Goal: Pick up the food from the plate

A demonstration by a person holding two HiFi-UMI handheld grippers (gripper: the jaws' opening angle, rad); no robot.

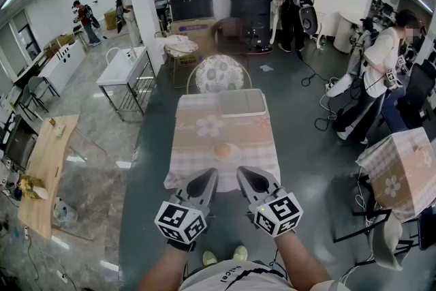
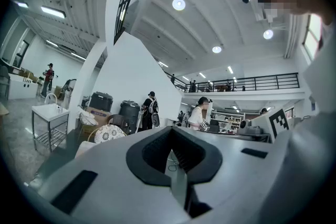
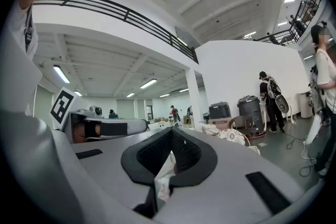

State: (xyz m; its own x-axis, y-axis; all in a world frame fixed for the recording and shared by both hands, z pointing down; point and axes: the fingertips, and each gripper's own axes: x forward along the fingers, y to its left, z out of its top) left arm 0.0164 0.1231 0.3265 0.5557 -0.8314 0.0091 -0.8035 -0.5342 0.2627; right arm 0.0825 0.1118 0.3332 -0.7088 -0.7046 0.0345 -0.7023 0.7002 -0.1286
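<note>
Food (image 1: 227, 151) on table (image 1: 194, 146); L gripper (image 1: 208, 177), R gripper (image 1: 245, 175) closed.

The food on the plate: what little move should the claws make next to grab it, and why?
Probably open the right claw first. Both it and the left claw are shut and hover at the near edge of the table, just short of the plate, where the round orange food lies untouched. A shut claw cannot go around it.
</note>
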